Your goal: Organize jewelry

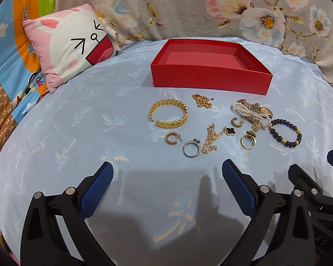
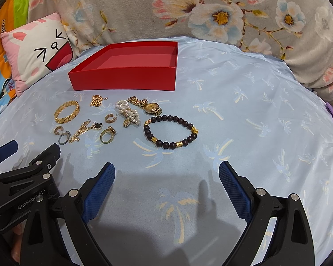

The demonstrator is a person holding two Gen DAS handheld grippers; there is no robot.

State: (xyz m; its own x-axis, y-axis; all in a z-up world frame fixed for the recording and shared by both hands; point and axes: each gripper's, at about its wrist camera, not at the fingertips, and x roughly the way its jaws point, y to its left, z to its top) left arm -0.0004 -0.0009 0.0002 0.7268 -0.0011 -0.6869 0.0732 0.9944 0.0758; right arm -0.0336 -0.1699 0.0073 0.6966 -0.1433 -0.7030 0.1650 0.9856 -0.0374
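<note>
Your left gripper (image 1: 167,170) and right gripper (image 2: 167,170) both hover over the pale blue palm-print sheet (image 1: 55,146) with fingers spread wide and nothing between them. The jewelry lies loose just in front of the empty red box (image 1: 211,77): a gold leaf-pattern cuff (image 1: 168,116), a silver ring (image 1: 191,148), a gold chain with a black clover (image 1: 215,138), a pearl strand (image 2: 128,113) touching a gold watch (image 2: 152,108), and a dark beaded bracelet (image 2: 171,132) nearest your right gripper.
</note>
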